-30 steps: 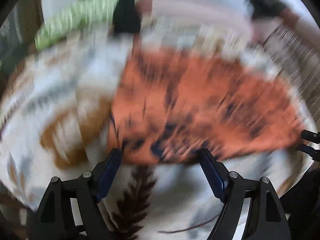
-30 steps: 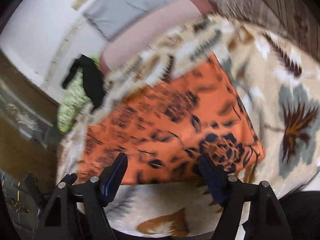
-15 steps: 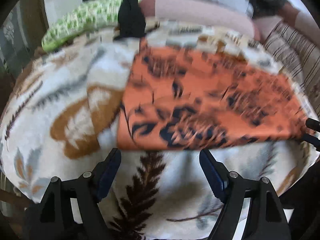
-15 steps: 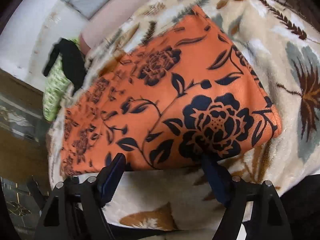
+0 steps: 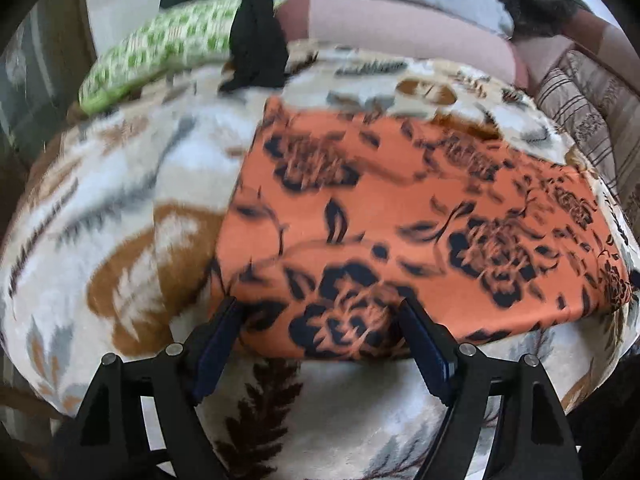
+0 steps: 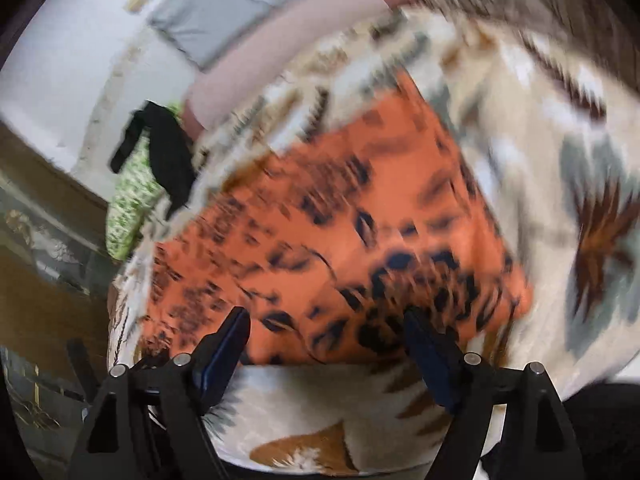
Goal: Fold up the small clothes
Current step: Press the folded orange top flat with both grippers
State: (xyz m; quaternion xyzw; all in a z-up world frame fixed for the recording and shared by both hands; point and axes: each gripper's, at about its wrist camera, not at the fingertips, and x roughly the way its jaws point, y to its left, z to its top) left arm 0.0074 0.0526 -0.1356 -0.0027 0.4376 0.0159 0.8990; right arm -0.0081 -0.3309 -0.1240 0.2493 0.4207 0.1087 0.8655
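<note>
An orange cloth with black flowers [image 5: 400, 216] lies folded flat on a cream leaf-patterned blanket [image 5: 120, 200]. My left gripper [image 5: 320, 316] stands open over the cloth's near left corner, its blue pads apart and gripping nothing. In the right wrist view the same orange cloth [image 6: 340, 232] fills the middle, blurred. My right gripper [image 6: 326, 324] hangs open above the cloth's near edge toward its right corner, with nothing pinched between its fingers.
A green-and-white patterned cloth [image 5: 160, 52] and a black garment [image 5: 256, 36] lie at the blanket's far edge. A pink bolster [image 5: 400, 32] and a striped cushion [image 5: 580, 112] border the far right. A dark wooden cabinet [image 6: 36, 240] stands to the left.
Both grippers have risen a little and tilted, so more of the blanket's far side shows. Both stay open. The orange cloth has not moved.
</note>
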